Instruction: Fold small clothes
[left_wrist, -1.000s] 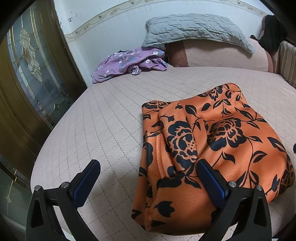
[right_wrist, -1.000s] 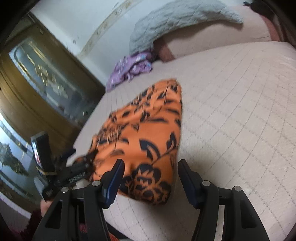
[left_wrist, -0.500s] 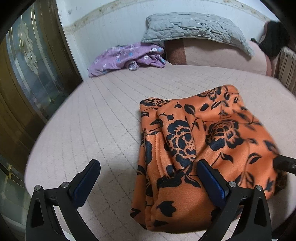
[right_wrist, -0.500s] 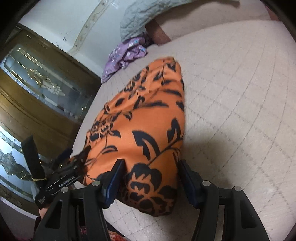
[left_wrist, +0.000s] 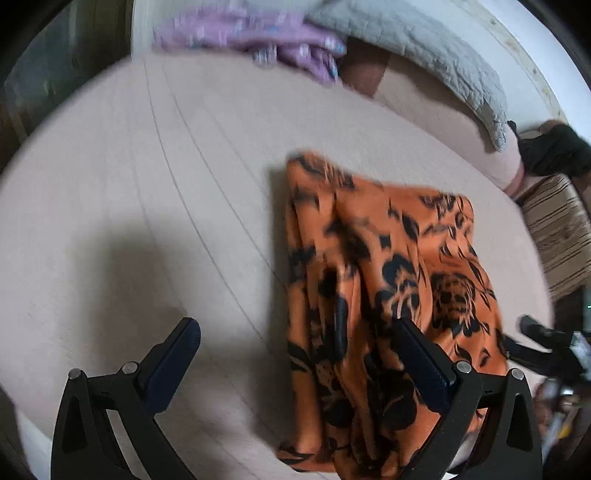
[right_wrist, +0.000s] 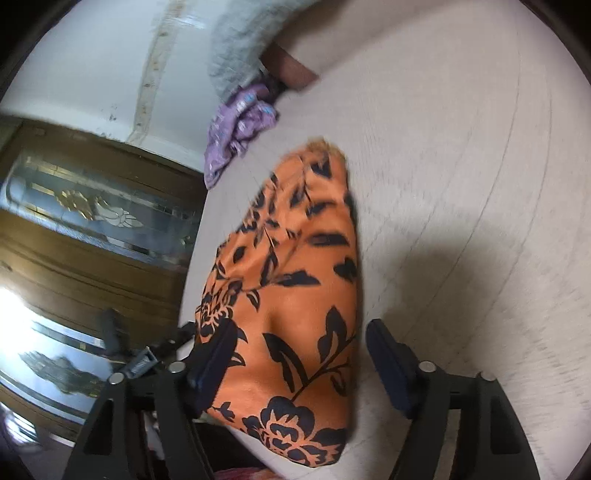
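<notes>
I see the folded orange floral garment (left_wrist: 388, 295) lying on the bed (left_wrist: 147, 221), my left hand-held gripper (left_wrist: 295, 354) released beside its edge, my right hand-held gripper (right_wrist: 299, 354) spread wide around its corner.

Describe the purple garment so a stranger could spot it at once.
Start from the bed and follow it to its far end by the white wall. There, tucked against the grey quilted pillow, lies the purple garment, crumpled in a heap. It is pale lilac with small light prints, unlike the orange, black-flowered cloth nearer the grippers.
</notes>
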